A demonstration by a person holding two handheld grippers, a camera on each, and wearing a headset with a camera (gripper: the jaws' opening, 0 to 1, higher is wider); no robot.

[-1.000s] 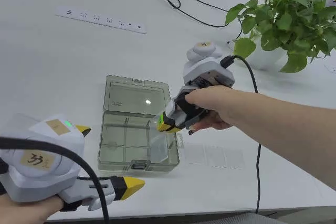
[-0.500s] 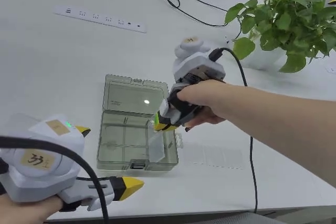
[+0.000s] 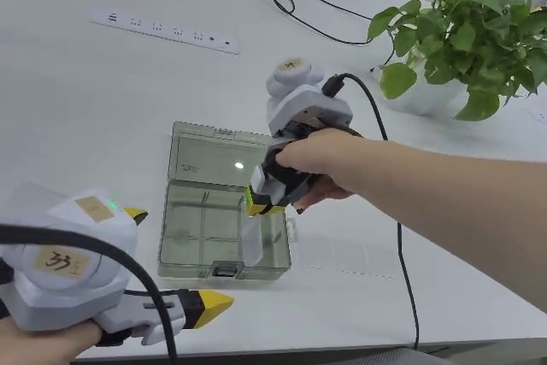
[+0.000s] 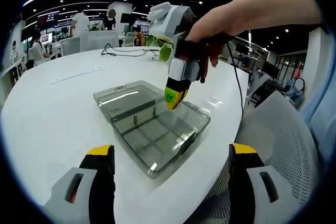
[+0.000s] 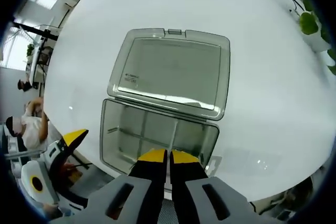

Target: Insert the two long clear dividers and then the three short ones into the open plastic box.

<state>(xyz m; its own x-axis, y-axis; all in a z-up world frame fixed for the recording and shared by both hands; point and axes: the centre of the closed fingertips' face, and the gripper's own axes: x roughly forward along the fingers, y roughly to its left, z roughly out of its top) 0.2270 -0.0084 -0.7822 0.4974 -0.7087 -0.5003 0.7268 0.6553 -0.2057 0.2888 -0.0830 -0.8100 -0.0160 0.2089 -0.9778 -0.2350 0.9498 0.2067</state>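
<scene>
Left gripper is nearest, low at the table's front edge, just front-left of the box; jaws spread wide, nothing between them; left hand grips its body.

Box sits open on the white table, tray toward the person, lid laid flat behind it; smoky clear plastic, latch on the front wall; thin partition lines show inside the tray, can't tell how many pieces are seated.

Right gripper is over the tray's right half, pointing down, held by the right hand; jaws pressed nearly together, pinching a clear divider by its top edge.

Divider hangs roughly upright below the tips, running front to back; its lower part is inside the tray; can't tell if it touches the floor.

Spares, clear flat pieces, lie on the table just right of the box.

Further back: power strip at left; black cable looping mid-table; potted plant at right.
</scene>
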